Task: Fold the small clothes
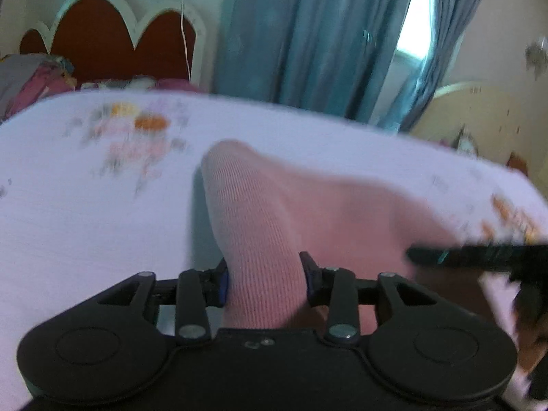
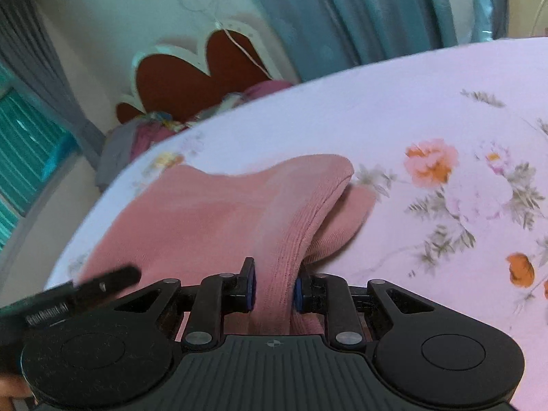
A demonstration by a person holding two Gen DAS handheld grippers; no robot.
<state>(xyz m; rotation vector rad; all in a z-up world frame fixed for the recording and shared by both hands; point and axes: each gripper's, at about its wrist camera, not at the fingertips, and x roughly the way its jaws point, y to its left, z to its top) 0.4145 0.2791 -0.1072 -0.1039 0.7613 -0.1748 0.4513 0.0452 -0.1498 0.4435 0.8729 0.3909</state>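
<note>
Gripping the pink knit [image 1: 274, 226] in both claws, left [image 1: 265, 281] and right [image 2: 274, 286], each clamped on a fold low-centre; I judge it light, floppy, best taken at edges.

The garment [image 1: 274, 212] lies on the bed sheet [image 1: 85, 205], headboard [image 1: 102, 37] and curtain [image 1: 308, 34] behind
</note>
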